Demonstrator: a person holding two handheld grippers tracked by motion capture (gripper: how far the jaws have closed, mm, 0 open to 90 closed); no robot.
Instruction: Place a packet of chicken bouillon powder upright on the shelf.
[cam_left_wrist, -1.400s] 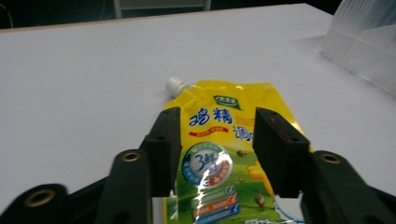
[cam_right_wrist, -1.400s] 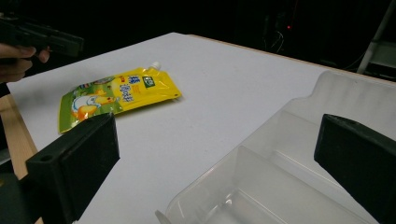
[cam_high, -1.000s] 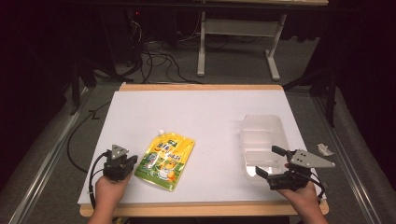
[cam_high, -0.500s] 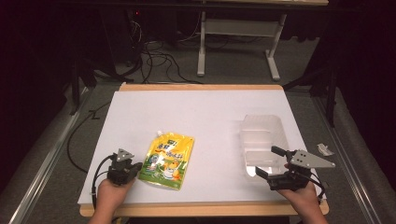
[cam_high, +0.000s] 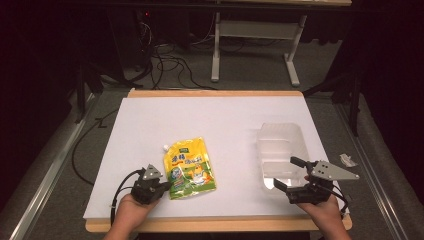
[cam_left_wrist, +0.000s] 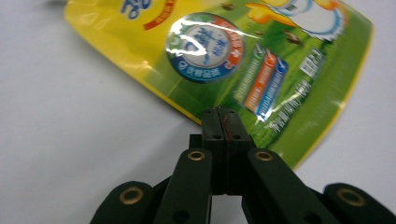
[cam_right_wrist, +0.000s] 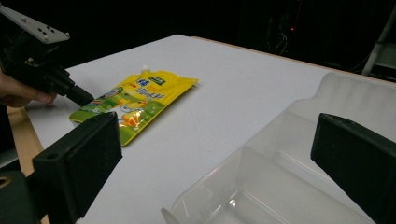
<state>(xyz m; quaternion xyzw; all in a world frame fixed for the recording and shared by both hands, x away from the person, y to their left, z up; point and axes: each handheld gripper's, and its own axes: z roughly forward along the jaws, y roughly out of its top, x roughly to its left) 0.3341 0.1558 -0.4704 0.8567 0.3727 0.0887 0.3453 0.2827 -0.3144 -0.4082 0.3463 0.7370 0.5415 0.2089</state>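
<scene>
pouch (cam_left_wrist: 261, 60): glossy printed plastic | tray (cam_high: 280, 150): clear plastic | table (cam_high: 210, 115): matt white

1. In the left gripper view, the yellow-green pouch (cam_left_wrist: 261, 60) is cut off by the top edge, so we cannot see its spout there. Its small print is too blurred for us to read.
2. In the same view, the closed jaws cover a part of the pouch's lower edge. We cannot tell if they touch it or pinch it.
3. In the right gripper view, the clear plastic container (cam_right_wrist: 289, 186) is cut off by the bottom and right edges, so its full shape is not visible.
4. In the high view, the small pale object (cam_high: 347, 160) beside the table's right edge is too small to identify.
5. In the high view, the person's forearms are cut off by the bottom edge.
</scene>
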